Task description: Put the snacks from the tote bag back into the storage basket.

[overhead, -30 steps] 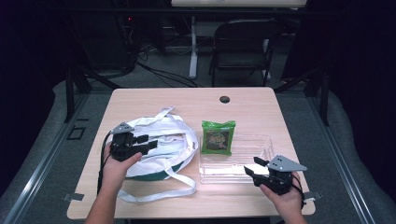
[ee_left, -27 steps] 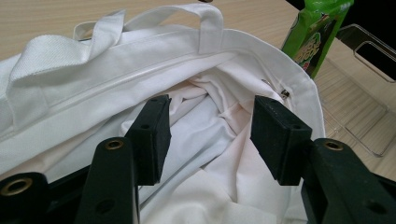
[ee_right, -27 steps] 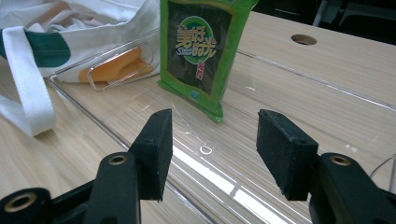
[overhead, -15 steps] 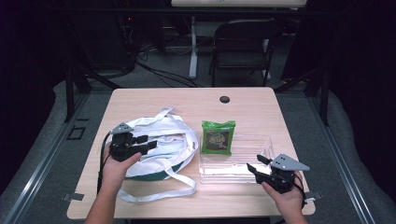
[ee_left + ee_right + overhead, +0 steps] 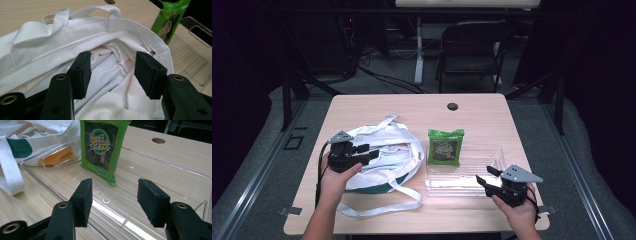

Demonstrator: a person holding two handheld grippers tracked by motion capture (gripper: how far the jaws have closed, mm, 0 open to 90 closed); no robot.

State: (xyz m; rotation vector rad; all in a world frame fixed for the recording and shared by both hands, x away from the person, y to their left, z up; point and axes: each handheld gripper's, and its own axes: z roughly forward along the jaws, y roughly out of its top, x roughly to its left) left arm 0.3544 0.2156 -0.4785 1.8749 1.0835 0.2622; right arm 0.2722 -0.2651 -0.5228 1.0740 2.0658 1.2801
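1. The table (image 5: 472, 112) is brightly and evenly lit from above; the room around it falls into near darkness.
2. Glare streaks the clear tray (image 5: 175, 173) beside the green packet (image 5: 105, 147).
3. The jaws nearest each gripper camera look slightly soft.
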